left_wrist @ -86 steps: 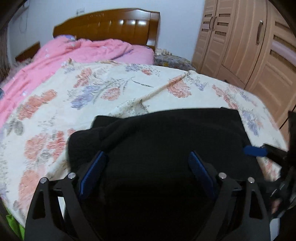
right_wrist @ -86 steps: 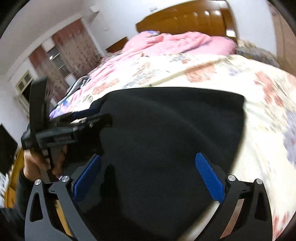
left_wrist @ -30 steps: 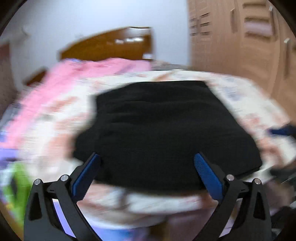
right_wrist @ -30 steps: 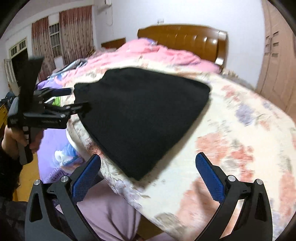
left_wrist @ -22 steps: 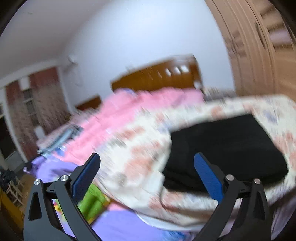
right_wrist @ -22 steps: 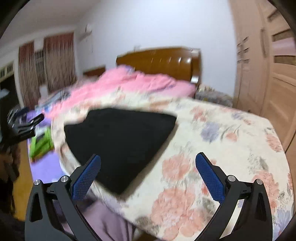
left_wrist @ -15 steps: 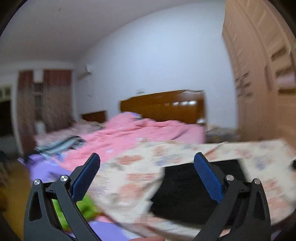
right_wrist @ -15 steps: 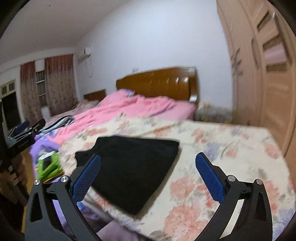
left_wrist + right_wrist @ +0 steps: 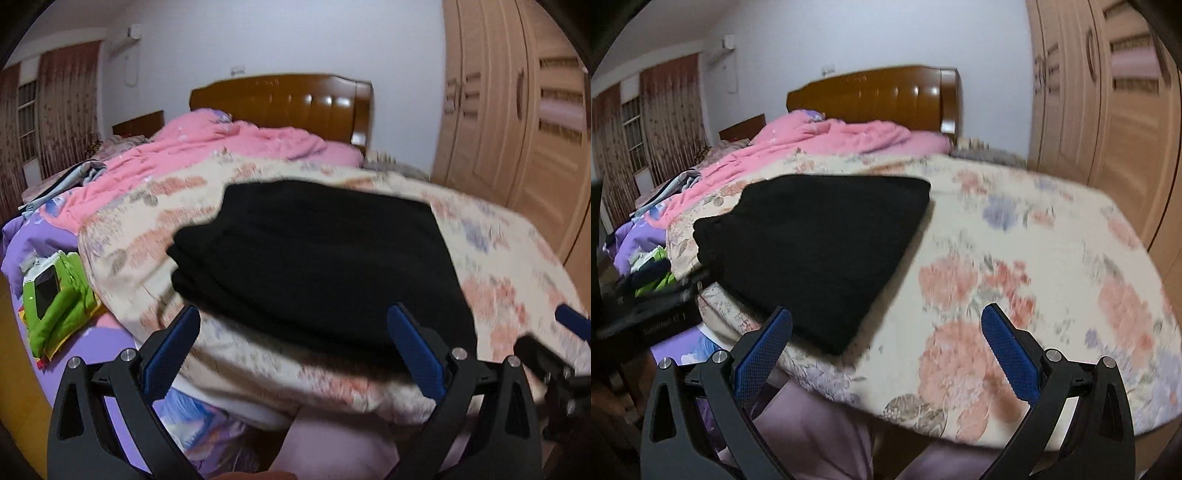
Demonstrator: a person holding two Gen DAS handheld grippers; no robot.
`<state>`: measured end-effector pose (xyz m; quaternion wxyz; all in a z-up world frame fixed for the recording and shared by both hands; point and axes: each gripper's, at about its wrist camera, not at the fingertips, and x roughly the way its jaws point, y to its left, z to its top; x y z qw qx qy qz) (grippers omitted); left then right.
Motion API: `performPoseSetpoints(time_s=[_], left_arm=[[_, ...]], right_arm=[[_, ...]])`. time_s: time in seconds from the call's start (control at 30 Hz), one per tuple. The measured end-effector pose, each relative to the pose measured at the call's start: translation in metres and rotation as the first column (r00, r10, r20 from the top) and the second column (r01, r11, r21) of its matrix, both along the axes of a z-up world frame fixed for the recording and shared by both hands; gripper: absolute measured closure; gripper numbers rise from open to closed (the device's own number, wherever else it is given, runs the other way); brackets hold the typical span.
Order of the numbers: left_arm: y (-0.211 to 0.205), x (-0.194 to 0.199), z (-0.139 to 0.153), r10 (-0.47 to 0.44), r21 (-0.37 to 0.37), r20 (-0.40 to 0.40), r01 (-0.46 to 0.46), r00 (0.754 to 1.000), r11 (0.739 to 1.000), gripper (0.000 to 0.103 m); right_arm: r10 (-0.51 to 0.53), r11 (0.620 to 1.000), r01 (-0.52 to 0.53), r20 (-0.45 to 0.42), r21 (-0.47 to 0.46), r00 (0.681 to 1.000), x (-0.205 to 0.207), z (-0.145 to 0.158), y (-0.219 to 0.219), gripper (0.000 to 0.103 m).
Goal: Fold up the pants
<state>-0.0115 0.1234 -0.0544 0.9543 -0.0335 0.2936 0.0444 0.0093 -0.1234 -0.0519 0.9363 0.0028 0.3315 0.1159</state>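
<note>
The black pants [image 9: 317, 254] lie folded in a compact stack on the floral bedspread [image 9: 517, 258] near the bed's front edge; they also show in the right wrist view [image 9: 820, 243]. My left gripper [image 9: 295, 347] is open and empty, held just in front of the stack's near edge. My right gripper [image 9: 890, 347] is open and empty, off the bed's front edge to the right of the pants. The right gripper's blue fingertip [image 9: 572, 325] shows at the right of the left wrist view.
A pink quilt [image 9: 221, 147] and a wooden headboard [image 9: 284, 99] are at the far end of the bed. A wardrobe [image 9: 517, 110] stands on the right. A green pouch with a phone [image 9: 55, 295] lies on purple bedding at the left.
Both grippers have let go of the pants and pulled back off the bed. The left gripper swung up and away, then came back down to face the folded stack.
</note>
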Motion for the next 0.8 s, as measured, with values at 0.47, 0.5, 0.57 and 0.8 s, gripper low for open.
performPoseSetpoints(time_s=[0.47,0.5,0.57,0.8], left_arm=[[-0.01,-0.01,-0.004,-0.028,0.014,0.042,0.027,0.999,1.0,0.002],[-0.01,-0.01,-0.004,-0.027,0.012,0.04,0.026,0.999,1.0,0.002],[-0.009,-0.009,-0.005,-0.024,0.009,0.036,0.024,0.999,1.0,0.002],[-0.008,-0.009,-0.005,-0.022,0.007,0.034,0.021,0.999,1.0,0.002]], right_arm=[[0.033,0.997,-0.032,0.009,-0.075,0.999,-0.008,-0.01,0.014,0.004],[0.034,0.997,-0.034,0.009,-0.076,0.999,-0.008,-0.01,0.014,0.004],[0.036,0.997,-0.035,0.007,-0.075,0.999,-0.008,-0.01,0.015,0.004],[0.043,0.996,-0.042,0.007,-0.081,0.999,-0.008,-0.01,0.017,0.004]])
